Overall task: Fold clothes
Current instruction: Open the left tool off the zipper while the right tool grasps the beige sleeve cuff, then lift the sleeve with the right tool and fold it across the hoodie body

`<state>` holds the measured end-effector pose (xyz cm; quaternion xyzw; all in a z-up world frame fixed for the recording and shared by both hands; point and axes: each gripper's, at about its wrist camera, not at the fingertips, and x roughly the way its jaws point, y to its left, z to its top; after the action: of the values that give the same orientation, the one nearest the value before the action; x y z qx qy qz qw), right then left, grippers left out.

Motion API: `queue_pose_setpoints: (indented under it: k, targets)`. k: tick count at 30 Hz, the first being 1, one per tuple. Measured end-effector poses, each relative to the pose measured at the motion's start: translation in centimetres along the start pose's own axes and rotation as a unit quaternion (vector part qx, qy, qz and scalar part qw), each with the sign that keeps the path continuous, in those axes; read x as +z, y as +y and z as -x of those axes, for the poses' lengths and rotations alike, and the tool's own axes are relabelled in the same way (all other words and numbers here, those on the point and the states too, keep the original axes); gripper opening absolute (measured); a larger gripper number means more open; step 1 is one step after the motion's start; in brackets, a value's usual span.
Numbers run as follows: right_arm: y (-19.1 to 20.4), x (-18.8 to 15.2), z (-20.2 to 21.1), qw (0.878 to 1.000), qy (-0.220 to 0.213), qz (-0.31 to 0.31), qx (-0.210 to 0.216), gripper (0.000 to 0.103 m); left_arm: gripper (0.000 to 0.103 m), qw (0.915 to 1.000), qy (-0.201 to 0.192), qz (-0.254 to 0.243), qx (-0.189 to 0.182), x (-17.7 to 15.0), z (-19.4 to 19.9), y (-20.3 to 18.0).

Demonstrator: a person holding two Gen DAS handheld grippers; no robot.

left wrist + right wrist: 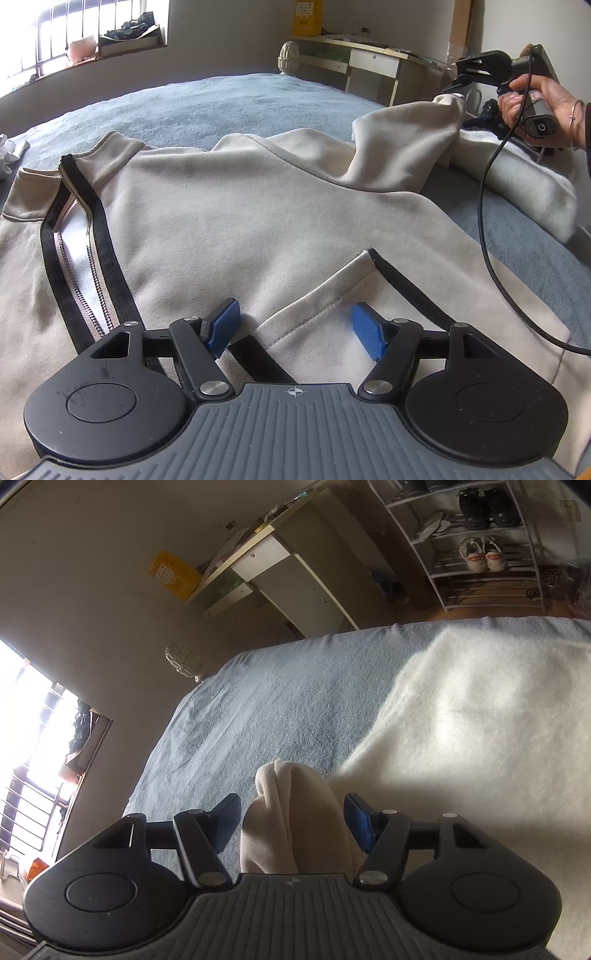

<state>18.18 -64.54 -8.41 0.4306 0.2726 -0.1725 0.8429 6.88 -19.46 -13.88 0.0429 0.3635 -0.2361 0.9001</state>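
A beige zip jacket (pixel 240 206) with black trim lies face up on the blue bed (pixel 221 99), zipper (pixel 88 266) partly open at the left. My left gripper (pixel 295 328) is open, low over the jacket's pocket (pixel 325 295) near the hem. My right gripper (pixel 291 823) is wide open with the jacket's sleeve (pixel 291 812) bunched between its fingers; in the left wrist view it (pixel 458 83) holds the sleeve end (pixel 406 147) lifted above the bed at the right.
A white fleece blanket (pixel 480 720) lies on the bed to the right. A desk (pixel 369 62) and shoe rack (pixel 476 542) stand past the bed. A black cable (pixel 487 221) hangs over the jacket's right side. A window (pixel 44 40) is at the far left.
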Motion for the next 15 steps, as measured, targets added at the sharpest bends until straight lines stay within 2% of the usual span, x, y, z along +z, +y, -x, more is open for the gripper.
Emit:
queue_pose_setpoints:
  k: [1,2,5,10,13,15]
  targets:
    - [0.3,0.0,0.0,1.0,0.0,0.01,-0.004,0.046,0.069,1.0,0.0,0.0,0.001,0.0,0.0,0.0]
    - [0.6,-0.1,0.1,1.0,-0.002,0.021,-0.002,0.027,0.07,1.0,-0.001,0.001,0.001,0.0,0.0,0.0]
    - [1.9,-0.5,0.9,0.998,-0.011,0.068,0.005,0.011,0.07,1.0,-0.001,0.003,0.002,0.0,0.0,0.0]
    - [4.5,-1.6,3.8,0.987,-0.006,0.149,0.063,0.009,0.07,0.9999,0.0,0.013,0.003,0.2,0.0,0.0]
    - [7.1,-3.7,6.8,0.967,0.008,0.224,0.118,0.009,0.07,0.9998,0.001,0.022,0.001,0.3,0.1,0.2]
    - [8.8,-5.3,8.8,0.95,0.017,0.272,0.154,0.009,0.07,0.9995,0.002,0.03,-0.002,0.3,0.2,0.4]
